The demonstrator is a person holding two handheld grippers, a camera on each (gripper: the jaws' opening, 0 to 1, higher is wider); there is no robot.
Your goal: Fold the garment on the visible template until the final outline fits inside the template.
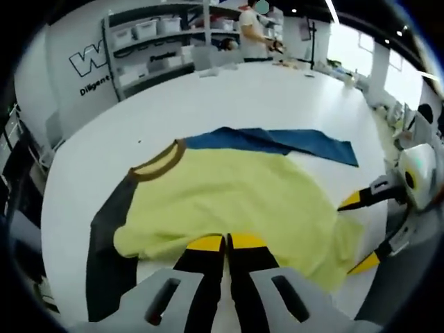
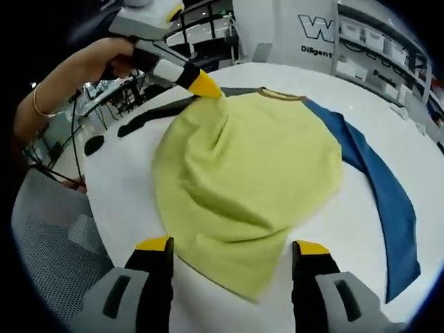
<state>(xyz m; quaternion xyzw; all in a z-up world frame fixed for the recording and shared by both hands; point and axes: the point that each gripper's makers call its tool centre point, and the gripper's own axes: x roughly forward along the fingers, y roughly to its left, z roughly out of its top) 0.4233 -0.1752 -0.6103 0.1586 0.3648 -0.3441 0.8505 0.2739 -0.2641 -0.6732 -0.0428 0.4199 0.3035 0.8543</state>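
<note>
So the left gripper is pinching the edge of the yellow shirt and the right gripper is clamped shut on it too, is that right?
Not quite. In the right gripper view the right gripper stands open, its jaws wide apart either side of the yellow shirt's hem. The left gripper is pinching the shirt's edge, as you said.

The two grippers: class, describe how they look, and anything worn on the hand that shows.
Each gripper has two black fingers with yellow tips, set in pale grey slotted mounts: the left gripper, the right gripper. Seen from the right gripper view, the left gripper has a grey-and-white body narrowing to its yellow tips. The hand holding it wears a thin gold bangle.
</note>
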